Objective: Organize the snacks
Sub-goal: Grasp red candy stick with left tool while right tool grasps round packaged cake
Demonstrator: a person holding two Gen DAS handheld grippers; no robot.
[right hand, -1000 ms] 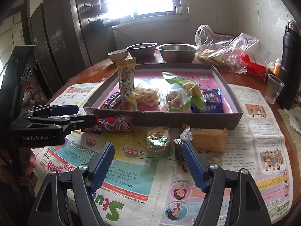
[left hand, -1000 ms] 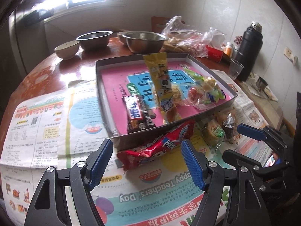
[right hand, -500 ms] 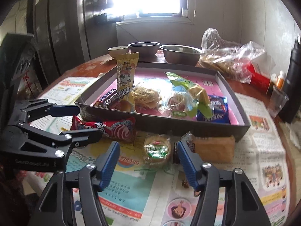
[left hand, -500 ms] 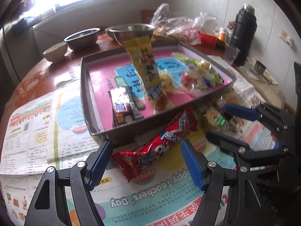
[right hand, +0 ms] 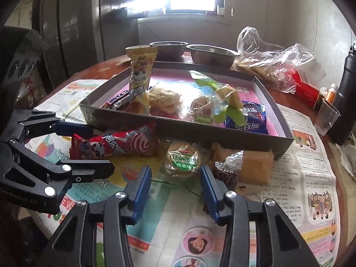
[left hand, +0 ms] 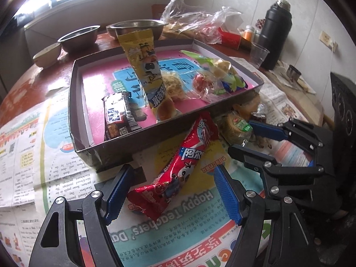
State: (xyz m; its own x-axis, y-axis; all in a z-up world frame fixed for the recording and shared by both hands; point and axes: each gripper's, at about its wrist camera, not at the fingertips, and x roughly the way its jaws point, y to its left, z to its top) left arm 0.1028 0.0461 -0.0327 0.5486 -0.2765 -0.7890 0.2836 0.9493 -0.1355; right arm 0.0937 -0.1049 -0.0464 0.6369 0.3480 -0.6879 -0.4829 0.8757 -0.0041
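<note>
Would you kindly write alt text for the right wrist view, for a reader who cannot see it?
The right gripper, its blue-padded jaws just closing, straddles a round green-labelled pastry lying on newspaper, not yet visibly pinching it. At left, the open left gripper flanks a red snack packet. Behind stands a shallow grey tray of wrapped snacks.

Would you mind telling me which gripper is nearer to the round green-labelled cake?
Right. The right gripper has its open jaws, which have just been closing, on either side of the round green-labelled cake. The left gripper is off to the side, straddling the red snack packet.
</note>
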